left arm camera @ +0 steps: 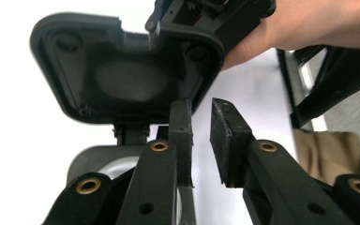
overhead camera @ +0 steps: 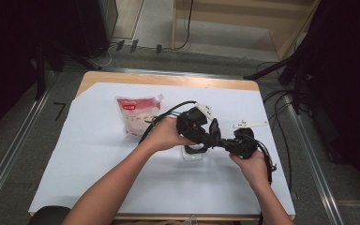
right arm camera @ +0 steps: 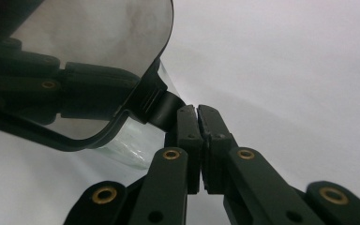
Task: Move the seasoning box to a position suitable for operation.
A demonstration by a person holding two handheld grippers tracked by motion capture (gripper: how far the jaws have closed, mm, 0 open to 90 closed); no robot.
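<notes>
A small clear container (overhead camera: 194,154) stands mid-table, and its black hinged lid (overhead camera: 214,127) is swung up. My right gripper (overhead camera: 221,139) comes in from the right. In the right gripper view, the right gripper (right arm camera: 198,112) is shut on the lid's black tab (right arm camera: 161,105), with the clear container wall (right arm camera: 136,145) just below. My left gripper (overhead camera: 198,143) points down at the container. In the left gripper view, the left gripper (left arm camera: 200,140) has its jaws a narrow gap apart under the raised lid (left arm camera: 122,79). The container rim (left arm camera: 117,166) lies by the left jaw.
A red-and-white pouch (overhead camera: 138,115) lies at the back left on the white sheet (overhead camera: 98,154). A small white object (overhead camera: 205,110) and a white strip (overhead camera: 249,124) lie behind the grippers. Cables (overhead camera: 281,117) hang off the table's right edge.
</notes>
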